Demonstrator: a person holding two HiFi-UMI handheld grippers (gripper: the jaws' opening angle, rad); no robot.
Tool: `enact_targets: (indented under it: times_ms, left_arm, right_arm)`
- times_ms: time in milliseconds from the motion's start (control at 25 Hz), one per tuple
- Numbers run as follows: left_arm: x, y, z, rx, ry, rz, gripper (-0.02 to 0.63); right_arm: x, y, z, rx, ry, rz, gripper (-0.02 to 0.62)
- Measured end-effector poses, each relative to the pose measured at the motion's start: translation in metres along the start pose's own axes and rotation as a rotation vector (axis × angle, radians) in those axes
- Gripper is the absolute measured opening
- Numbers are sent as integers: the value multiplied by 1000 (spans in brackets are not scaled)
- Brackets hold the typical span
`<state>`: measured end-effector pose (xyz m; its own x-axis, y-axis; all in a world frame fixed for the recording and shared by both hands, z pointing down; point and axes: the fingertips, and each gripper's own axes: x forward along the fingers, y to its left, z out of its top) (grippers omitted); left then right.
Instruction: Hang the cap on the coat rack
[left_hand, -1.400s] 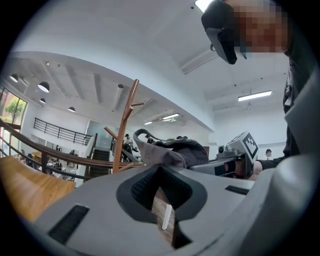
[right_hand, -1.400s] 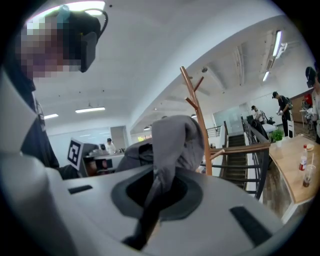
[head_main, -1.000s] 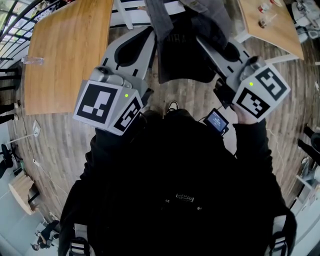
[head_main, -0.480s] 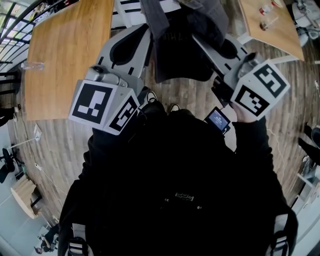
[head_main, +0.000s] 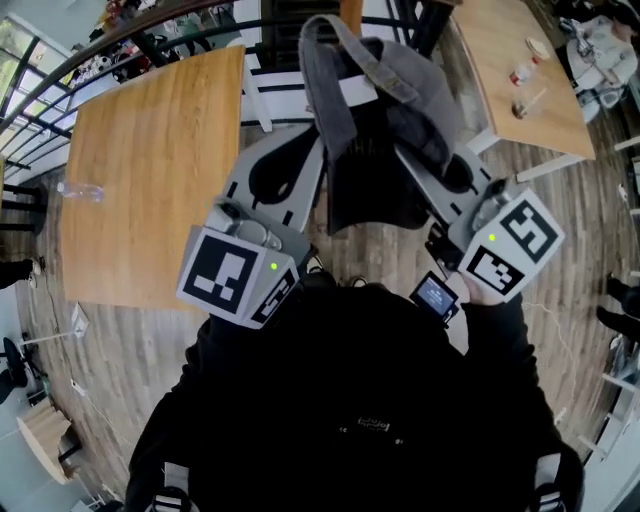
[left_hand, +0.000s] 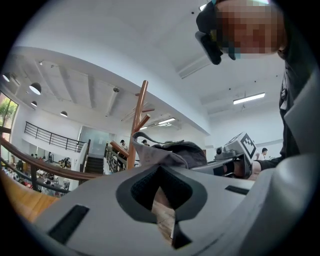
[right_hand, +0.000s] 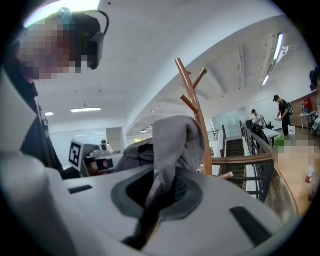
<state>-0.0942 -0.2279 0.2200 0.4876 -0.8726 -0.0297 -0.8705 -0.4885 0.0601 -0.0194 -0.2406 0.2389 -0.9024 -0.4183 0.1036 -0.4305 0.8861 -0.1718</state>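
A grey cap (head_main: 372, 95) with a dark inside hangs between my two grippers at the top middle of the head view. My left gripper (head_main: 318, 150) is shut on a light edge of the cap (left_hand: 172, 152), and a strip of it sits between the jaws. My right gripper (head_main: 412, 160) is shut on a bunched fold of the cap (right_hand: 172, 145). The wooden coat rack (left_hand: 136, 125) stands just beyond the cap, its angled pegs rising above it; in the right gripper view the coat rack (right_hand: 196, 110) is right behind the fabric.
A wooden table (head_main: 150, 170) with a clear bottle (head_main: 82, 190) lies to the left, and another table (head_main: 520, 80) with small items to the right. A curved railing (right_hand: 250, 162) and stairs are behind the rack. People stand far off.
Both grippers have carried the cap forward, and more of the cap now shows in the head view. The tables have slid down the picture and a railing has come in at the top.
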Motion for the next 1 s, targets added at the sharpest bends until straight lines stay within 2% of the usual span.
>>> enact_targets:
  times_ms: [320,480,640,760,1000]
  left_arm:
    - [12,86,28,-27,-20,-49,5]
    - [19,89,33,-40,-32,-77,5]
    - [30,98,49,-19,-49,-83,5]
    - [35,96,56,-7,-31,-87,5]
    - [60,61,84,39,-69,-134,5]
  right_arm:
    - [80,-9,30,23,-3,-32,11]
    - [82,-15,35,29,-4,-54,11]
    - [87,-22,53,24,-22,-46,11]
    - [84,-25,65,6,-36,-44,11]
    - [53,-44,93,-27,-67,-35,11]
